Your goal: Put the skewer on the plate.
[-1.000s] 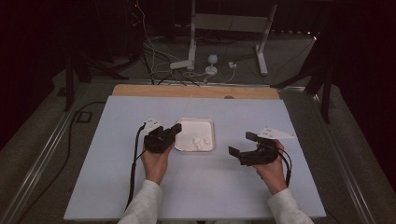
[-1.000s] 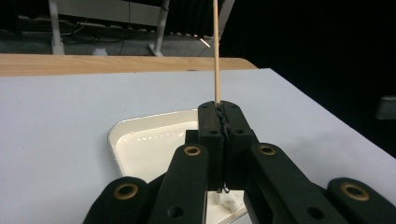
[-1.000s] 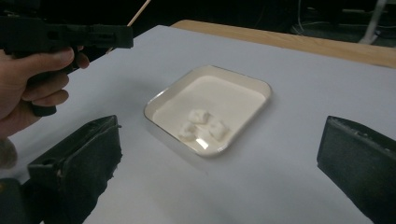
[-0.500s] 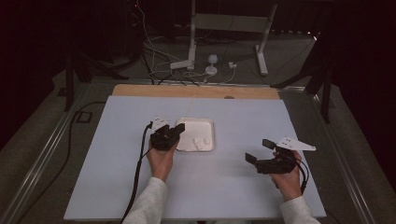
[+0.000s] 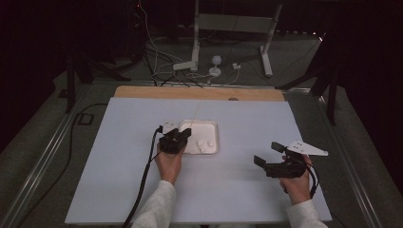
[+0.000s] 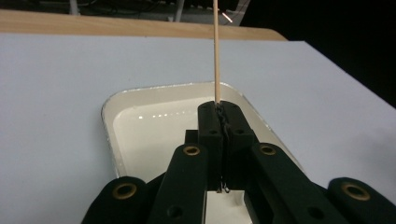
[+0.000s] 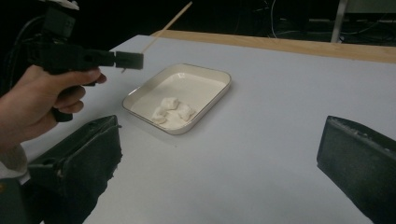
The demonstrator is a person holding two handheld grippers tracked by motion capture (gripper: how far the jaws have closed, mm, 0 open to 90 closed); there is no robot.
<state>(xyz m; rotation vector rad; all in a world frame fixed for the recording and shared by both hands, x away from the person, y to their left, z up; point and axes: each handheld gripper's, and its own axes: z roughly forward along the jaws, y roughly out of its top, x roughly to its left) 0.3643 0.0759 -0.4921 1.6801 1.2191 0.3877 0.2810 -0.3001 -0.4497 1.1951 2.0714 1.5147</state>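
My left gripper (image 5: 184,133) is shut on a thin wooden skewer (image 6: 216,46) that points up and away from its closed jaws. It hovers at the left edge of a white rectangular tray (image 5: 216,127) in the middle of the table. A few white lumps (image 5: 205,143) lie in the tray's near right corner. In the left gripper view the gripper (image 6: 219,109) sits above the tray's rim (image 6: 107,107). My right gripper (image 5: 267,153) is open and holds nothing, well to the right of the tray. The right gripper view shows the lumps (image 7: 173,112), the skewer (image 7: 168,23) and the left gripper (image 7: 133,59).
A pale blue-white mat (image 5: 119,156) covers the table, with a wooden strip (image 5: 199,92) along its far edge. Beyond the table stand a white frame (image 5: 233,28) and loose cables (image 5: 157,61) on the floor. A black cable (image 5: 142,185) trails from the left gripper.
My right gripper has moved to the right and nearer the table's front edge, still open. My left gripper has shifted slightly right toward the tray with the skewer.
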